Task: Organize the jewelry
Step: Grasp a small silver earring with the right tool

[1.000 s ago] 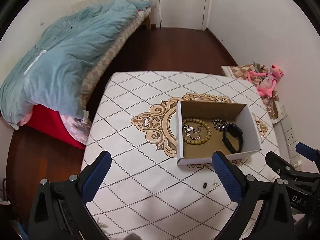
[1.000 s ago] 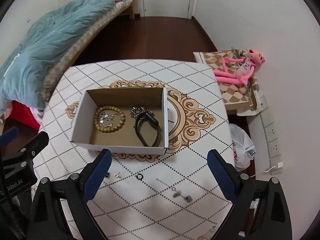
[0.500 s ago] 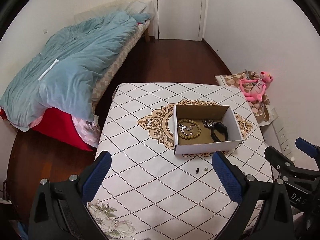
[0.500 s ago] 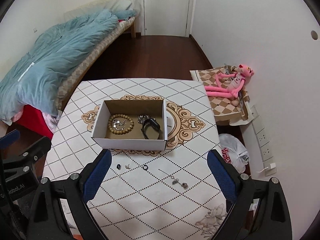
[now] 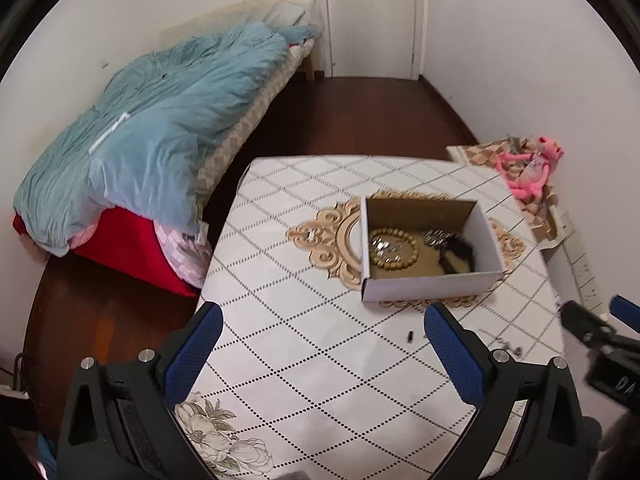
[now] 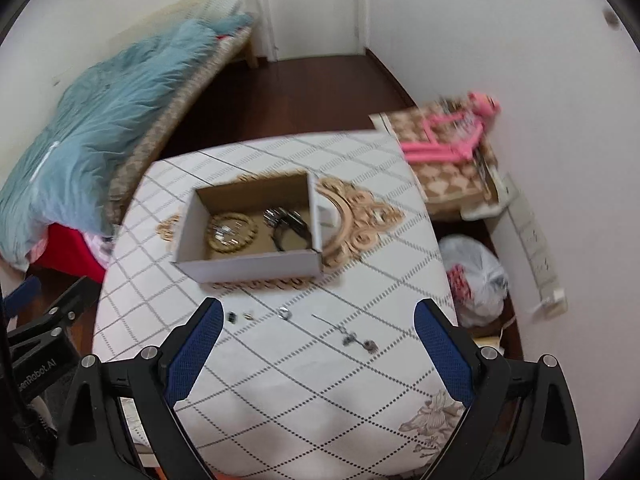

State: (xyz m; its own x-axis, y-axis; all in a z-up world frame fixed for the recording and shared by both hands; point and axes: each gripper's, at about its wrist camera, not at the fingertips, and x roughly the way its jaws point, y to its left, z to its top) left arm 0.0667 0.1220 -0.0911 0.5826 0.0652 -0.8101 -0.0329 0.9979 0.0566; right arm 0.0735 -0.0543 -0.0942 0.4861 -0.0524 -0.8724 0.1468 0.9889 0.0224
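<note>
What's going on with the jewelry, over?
Both grippers, left gripper and right gripper, open, empty. Beaded bracelet in box; small pieces loose on table. Nothing blocking.

White walls (image 5: 520, 40), dark wood floor (image 5: 360, 120), seemingly unmade bed (image 5: 160, 128).

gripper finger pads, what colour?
Blue, on black frames. The left gripper pads show sharpest in the left wrist view.

Place: a home bedroom.
Bed: a bed (image 5: 256, 120) along the left wall, under a rumpled blue duvet (image 5: 152, 136).
Door: a white door (image 5: 372, 16) at the far end.
Floor: dark wood floor (image 5: 360, 116).
Table: a table (image 5: 320, 360) under a patterned cloth.
Toy: a pink plush (image 5: 528, 168) by the right wall.
</note>
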